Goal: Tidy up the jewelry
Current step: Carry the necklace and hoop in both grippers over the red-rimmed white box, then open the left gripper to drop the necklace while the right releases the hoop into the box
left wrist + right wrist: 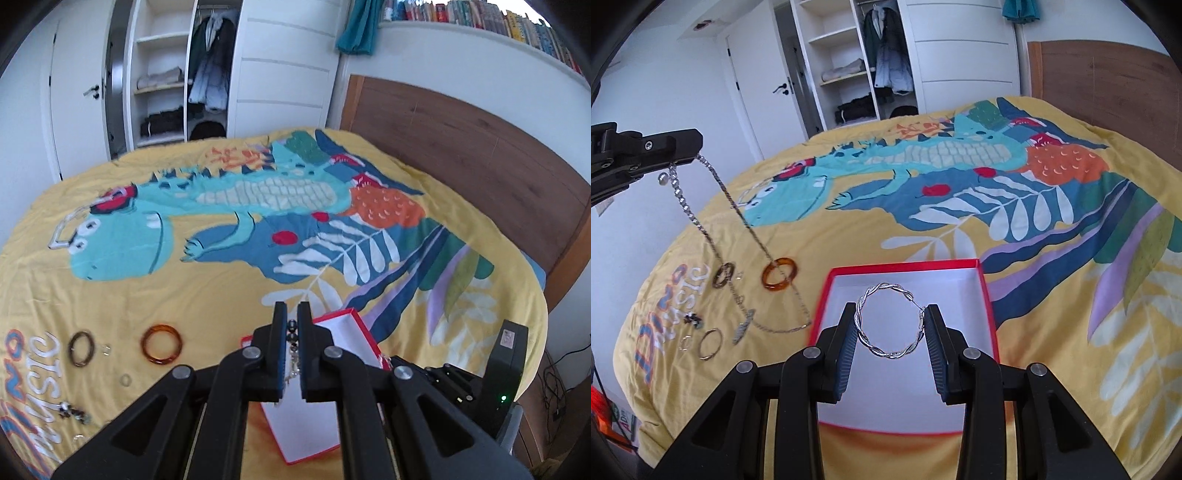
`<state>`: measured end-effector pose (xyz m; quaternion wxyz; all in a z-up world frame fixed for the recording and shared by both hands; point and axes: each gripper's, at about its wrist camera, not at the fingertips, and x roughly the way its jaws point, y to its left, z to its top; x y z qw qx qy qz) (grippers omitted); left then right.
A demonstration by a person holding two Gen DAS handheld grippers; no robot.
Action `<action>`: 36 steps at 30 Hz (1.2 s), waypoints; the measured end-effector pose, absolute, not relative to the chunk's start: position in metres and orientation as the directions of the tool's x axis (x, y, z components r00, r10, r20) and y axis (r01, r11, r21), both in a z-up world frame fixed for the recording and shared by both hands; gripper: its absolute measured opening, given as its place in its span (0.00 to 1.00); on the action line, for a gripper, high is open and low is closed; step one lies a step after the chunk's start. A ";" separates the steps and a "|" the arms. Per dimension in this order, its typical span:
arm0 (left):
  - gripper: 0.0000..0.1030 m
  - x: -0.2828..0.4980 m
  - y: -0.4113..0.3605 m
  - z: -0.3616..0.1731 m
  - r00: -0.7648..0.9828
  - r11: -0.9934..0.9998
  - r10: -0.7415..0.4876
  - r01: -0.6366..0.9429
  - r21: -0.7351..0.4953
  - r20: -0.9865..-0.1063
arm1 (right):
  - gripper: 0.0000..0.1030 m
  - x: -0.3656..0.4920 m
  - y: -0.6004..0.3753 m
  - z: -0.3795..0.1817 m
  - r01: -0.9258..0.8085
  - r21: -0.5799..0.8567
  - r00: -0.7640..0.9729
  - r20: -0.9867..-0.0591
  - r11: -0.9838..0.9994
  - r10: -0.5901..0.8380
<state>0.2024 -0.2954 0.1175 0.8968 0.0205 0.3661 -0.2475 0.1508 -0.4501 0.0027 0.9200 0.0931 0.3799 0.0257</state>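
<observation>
My left gripper (293, 325) is shut on a silver chain necklace (293, 345) with dark beads near its top. From the right wrist view, that left gripper (694, 147) is high at the left and the chain necklace (713, 236) hangs from it in a long loop, reaching down beside the box's left edge. My right gripper (891, 319) is shut on a twisted silver hoop (866, 301), held above the white inside of the red box (905, 265). The red box (360, 332) lies open on the bed, under my left fingers.
On the yellow dinosaur bedcover (1015, 295), left of the box, lie an amber bangle (778, 277), a brown bracelet (724, 275), a thin silver ring (710, 344), a small ring (686, 342) and dark earrings (693, 318). A wooden headboard (461, 147) is on the right, with an open wardrobe (857, 62) behind.
</observation>
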 end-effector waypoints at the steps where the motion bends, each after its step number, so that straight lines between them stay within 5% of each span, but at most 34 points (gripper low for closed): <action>1: 0.05 0.210 -0.302 0.104 0.589 0.876 -0.429 0.456 -0.157 -0.684 | 0.35 0.158 -0.453 -0.004 0.025 0.191 0.703 -0.701 0.981 0.119; 17: 0.05 0.213 -0.318 -0.073 0.319 0.872 -0.367 0.446 -0.204 -0.874 | 0.35 0.222 -0.465 -0.103 0.007 0.162 0.526 -0.840 0.987 0.134; 31: 0.06 0.210 -0.315 -0.096 0.273 0.874 -0.382 0.417 -0.249 -0.883 | 0.36 0.223 -0.450 -0.112 -0.102 0.044 0.500 -0.861 0.994 0.090; 36: 0.08 0.208 -0.311 -0.093 0.268 0.872 -0.398 0.407 -0.271 -0.877 | 0.44 0.221 -0.448 -0.111 -0.115 0.034 0.492 -0.867 0.993 0.087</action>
